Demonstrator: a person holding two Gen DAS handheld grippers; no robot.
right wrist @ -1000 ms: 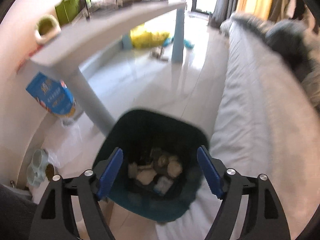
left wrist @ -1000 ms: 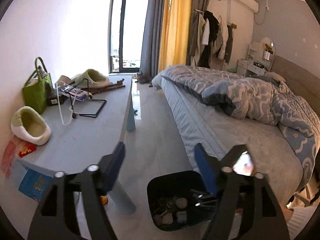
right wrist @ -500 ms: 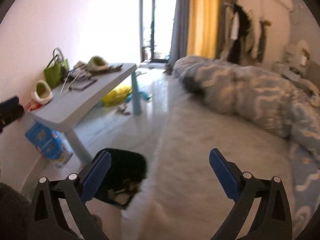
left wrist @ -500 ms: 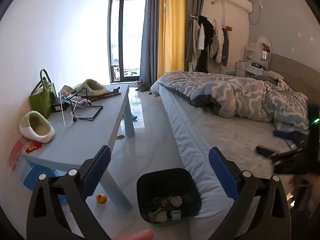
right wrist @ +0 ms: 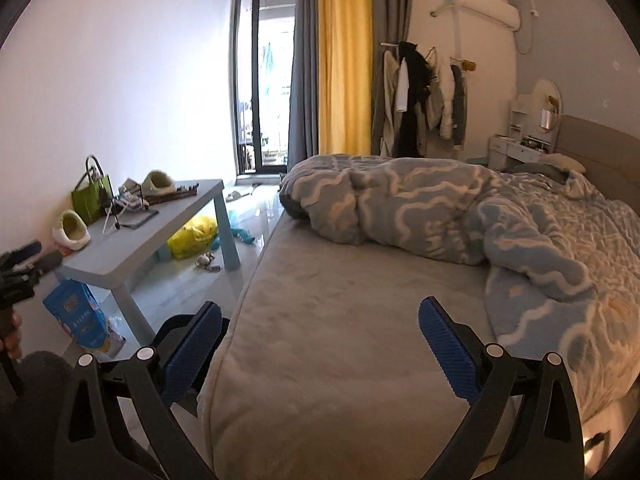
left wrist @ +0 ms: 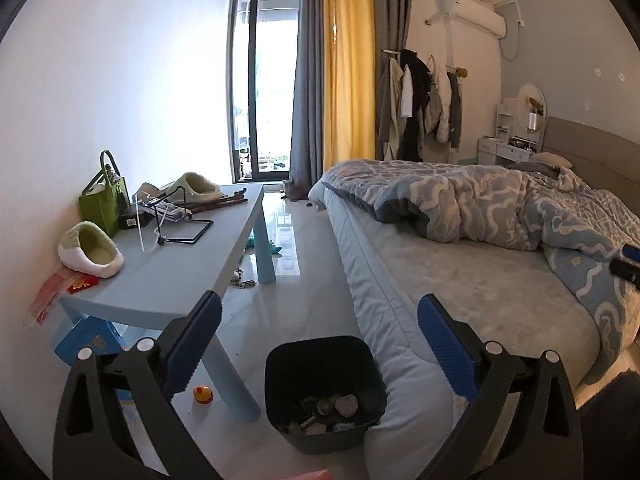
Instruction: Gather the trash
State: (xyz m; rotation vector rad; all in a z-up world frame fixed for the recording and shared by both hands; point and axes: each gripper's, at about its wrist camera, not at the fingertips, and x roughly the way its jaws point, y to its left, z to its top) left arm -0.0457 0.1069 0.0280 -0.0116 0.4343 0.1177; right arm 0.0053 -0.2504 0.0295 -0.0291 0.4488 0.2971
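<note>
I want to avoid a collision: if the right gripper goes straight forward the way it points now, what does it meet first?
Most likely the bare mattress of the bed: the open, empty right gripper points slightly downward over it. The rumpled duvet lies further on. Depth is uncertain.

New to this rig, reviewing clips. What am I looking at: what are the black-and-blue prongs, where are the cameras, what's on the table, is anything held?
No robot here: a person carries two handheld grippers, each with a fisheye camera looking along its fingers.

The left gripper faces a dark trash bin already holding scraps, on the floor between the blue table and the bed. The right gripper hangs above the mattress.

On the table: a green bag, two fuzzy slippers and a wire stand.

Both grippers are open and empty.
</note>
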